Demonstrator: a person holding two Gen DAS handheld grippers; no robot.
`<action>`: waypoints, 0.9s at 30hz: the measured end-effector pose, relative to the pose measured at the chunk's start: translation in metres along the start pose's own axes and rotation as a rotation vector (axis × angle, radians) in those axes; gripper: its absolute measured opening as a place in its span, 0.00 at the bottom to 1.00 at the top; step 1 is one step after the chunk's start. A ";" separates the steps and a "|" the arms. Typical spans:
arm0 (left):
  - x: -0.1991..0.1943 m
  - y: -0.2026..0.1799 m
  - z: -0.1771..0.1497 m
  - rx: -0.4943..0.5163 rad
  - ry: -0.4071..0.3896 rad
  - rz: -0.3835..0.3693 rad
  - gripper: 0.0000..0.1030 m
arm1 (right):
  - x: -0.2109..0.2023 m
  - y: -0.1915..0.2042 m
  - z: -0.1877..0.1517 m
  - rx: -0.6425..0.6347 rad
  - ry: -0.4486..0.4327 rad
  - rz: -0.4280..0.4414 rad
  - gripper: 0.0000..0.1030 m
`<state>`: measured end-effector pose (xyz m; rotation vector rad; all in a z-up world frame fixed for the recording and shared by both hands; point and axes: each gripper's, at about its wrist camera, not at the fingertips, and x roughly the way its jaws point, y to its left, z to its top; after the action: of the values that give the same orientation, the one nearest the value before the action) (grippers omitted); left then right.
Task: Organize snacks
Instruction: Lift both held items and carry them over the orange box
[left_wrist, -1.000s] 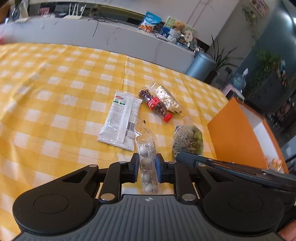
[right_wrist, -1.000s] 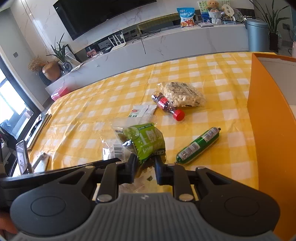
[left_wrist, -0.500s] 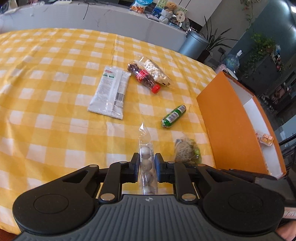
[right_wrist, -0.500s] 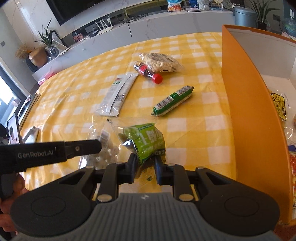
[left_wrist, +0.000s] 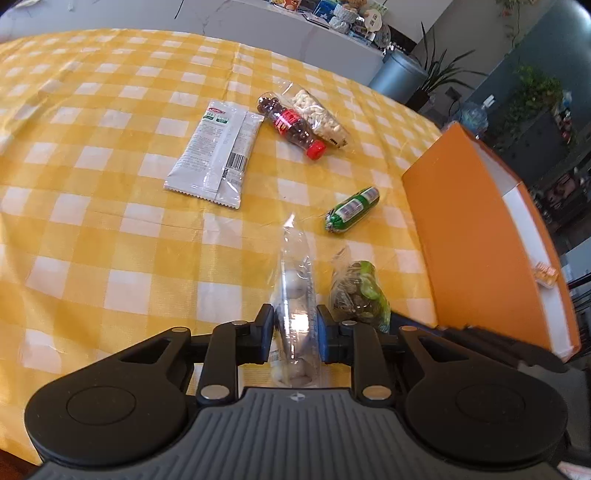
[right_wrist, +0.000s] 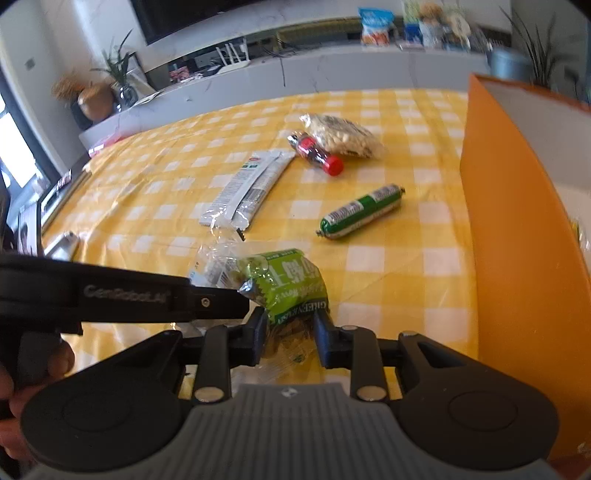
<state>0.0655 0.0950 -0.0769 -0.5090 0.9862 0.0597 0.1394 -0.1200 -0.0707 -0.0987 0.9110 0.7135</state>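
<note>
My left gripper (left_wrist: 293, 328) is shut on a clear tube bag of white round candies (left_wrist: 294, 288), held above the yellow checked table. My right gripper (right_wrist: 290, 328) is shut on a green snack bag (right_wrist: 291, 284), which also shows in the left wrist view (left_wrist: 360, 295). The two grippers are side by side, left of the orange box (left_wrist: 476, 236), whose wall also shows in the right wrist view (right_wrist: 517, 229). On the table lie a green sausage (right_wrist: 360, 212), a white packet (right_wrist: 255, 184), a small red-capped bottle (right_wrist: 316, 153) and a bag of nuts (right_wrist: 343, 136).
The orange box holds a small orange snack (left_wrist: 545, 273) inside. The yellow checked tablecloth (left_wrist: 92, 166) covers the table. A grey counter with snack bags (right_wrist: 373, 31) and a bin (left_wrist: 402, 74) stand behind the table.
Both grippers have lifted their bags and shifted toward the orange box. The green sausage, hidden under the green bag a second ago, now lies in plain view.
</note>
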 end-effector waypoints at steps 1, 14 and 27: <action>0.001 0.000 -0.001 0.007 0.002 0.014 0.20 | -0.001 0.005 -0.002 -0.044 -0.017 -0.018 0.28; 0.002 0.002 0.000 -0.001 0.003 0.011 0.19 | 0.015 0.034 -0.013 -0.283 -0.086 -0.120 0.20; -0.024 -0.010 0.003 0.055 -0.052 0.014 0.18 | -0.010 0.036 -0.002 -0.287 -0.157 -0.128 0.10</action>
<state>0.0574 0.0913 -0.0525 -0.4479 0.9382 0.0576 0.1117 -0.0983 -0.0567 -0.3483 0.6423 0.7183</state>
